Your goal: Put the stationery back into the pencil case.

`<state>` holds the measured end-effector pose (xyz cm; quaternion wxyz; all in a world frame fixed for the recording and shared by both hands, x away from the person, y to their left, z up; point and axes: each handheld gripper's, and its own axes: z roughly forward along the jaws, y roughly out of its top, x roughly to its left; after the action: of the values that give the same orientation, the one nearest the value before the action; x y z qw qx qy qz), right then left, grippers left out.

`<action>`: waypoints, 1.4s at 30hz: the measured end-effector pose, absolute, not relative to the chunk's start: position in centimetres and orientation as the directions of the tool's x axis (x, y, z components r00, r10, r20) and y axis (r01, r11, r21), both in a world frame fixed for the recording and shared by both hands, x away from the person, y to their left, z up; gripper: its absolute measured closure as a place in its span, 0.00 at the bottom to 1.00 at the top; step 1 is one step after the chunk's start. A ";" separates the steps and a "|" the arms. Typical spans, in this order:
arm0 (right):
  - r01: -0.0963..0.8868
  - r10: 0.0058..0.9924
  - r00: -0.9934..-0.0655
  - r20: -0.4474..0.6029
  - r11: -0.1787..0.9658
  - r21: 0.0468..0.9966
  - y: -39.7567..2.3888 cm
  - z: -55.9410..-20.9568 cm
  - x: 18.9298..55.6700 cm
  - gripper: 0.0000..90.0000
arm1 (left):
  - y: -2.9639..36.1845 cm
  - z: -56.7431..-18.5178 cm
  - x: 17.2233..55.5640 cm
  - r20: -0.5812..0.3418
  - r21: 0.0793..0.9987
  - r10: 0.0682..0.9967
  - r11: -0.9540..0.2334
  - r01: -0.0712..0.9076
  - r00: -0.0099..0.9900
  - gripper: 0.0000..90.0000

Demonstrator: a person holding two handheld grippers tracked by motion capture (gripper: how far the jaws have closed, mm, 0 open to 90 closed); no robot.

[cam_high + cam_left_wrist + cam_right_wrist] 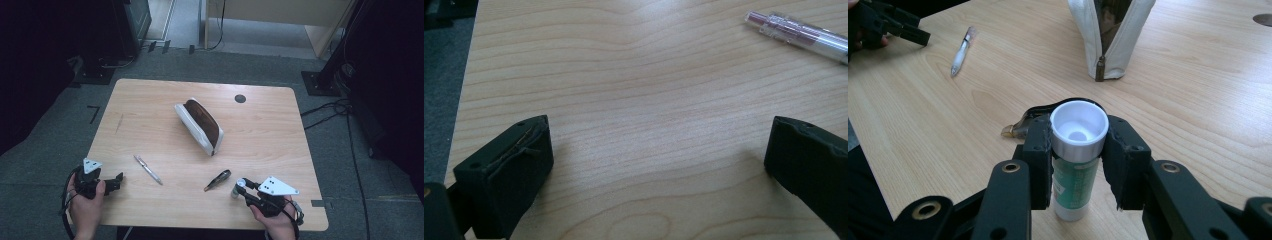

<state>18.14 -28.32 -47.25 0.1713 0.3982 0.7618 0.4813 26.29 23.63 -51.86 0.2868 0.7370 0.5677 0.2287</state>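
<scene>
My right gripper (1079, 142) is shut on a glue stick (1075, 187) with a white cap and green label, which stands upright on the wooden table (150, 105) near the front right (235, 190). Just behind it lies a small dark object with a gold tip (1015, 129), also seen in the high view (218, 180). A clear pen (148, 169) lies left of centre. An open white pencil case (200, 125) with a brown inside rests mid-table. My left gripper (659, 132) stands open over bare wood at the front left (119, 179), with the pen (799, 35) ahead to its right.
A round cable hole (240, 98) sits in the tabletop at the back right. The table's left edge (466, 90) lies close to my left gripper. Grey carpet, cables and black stands surround the table.
</scene>
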 end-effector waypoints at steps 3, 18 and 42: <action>0.452 0.778 -0.614 0.134 0.208 0.867 -28.5 -47.2 18.3 0.74 | 23.6 -51.9 26.3 0.012 0.683 0.968 -0.191 0.705 0.251 0.00; 0.442 0.800 -0.579 0.158 0.145 0.885 -29.2 -45.5 19.5 0.74 | 23.6 -51.9 26.3 0.012 0.683 0.968 -0.191 0.705 0.251 0.00; 0.375 0.826 -0.552 0.116 0.122 0.919 -28.8 -40.6 23.1 0.74 | 23.6 -51.9 26.3 0.011 0.682 0.968 -0.191 0.706 0.251 0.00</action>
<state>23.12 -28.83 -40.59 0.2195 0.4194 0.7160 0.5131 26.29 23.63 -51.86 0.2869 0.7369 0.5678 0.2285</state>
